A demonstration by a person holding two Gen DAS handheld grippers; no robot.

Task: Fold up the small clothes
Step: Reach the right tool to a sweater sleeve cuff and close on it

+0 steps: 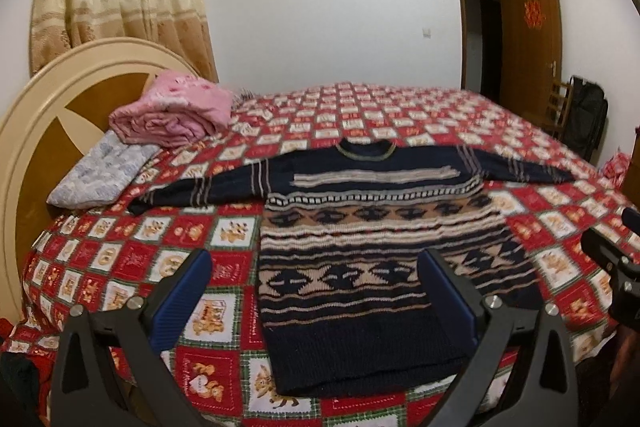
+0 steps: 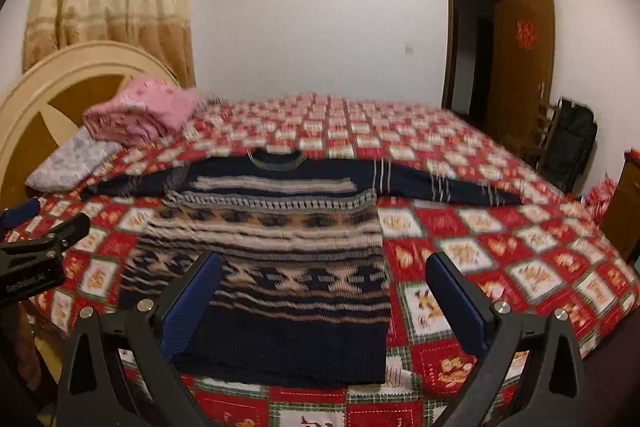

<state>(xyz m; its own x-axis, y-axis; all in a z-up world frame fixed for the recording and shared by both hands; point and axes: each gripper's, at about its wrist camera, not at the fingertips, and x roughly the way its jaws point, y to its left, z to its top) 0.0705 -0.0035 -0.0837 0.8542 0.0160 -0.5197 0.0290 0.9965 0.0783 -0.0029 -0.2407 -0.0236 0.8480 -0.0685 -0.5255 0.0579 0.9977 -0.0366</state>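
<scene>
A dark navy knit sweater (image 1: 360,259) with tan and cream patterned bands lies flat on the bed, face up, both sleeves spread out sideways and the hem nearest me. It also shows in the right wrist view (image 2: 280,259). My left gripper (image 1: 316,267) is open and empty, held above the sweater's lower left part. My right gripper (image 2: 324,271) is open and empty, held above the sweater's lower right edge. The right gripper shows at the right edge of the left wrist view (image 1: 612,259). The left gripper shows at the left edge of the right wrist view (image 2: 36,239).
The bed has a red checked quilt (image 1: 120,259) with teddy-bear squares. A folded pink blanket (image 1: 176,111) and a pale pillow (image 1: 104,171) lie by the round headboard (image 1: 44,95). An open brown door (image 1: 528,39), a chair and a black bag (image 1: 584,119) stand beyond the bed.
</scene>
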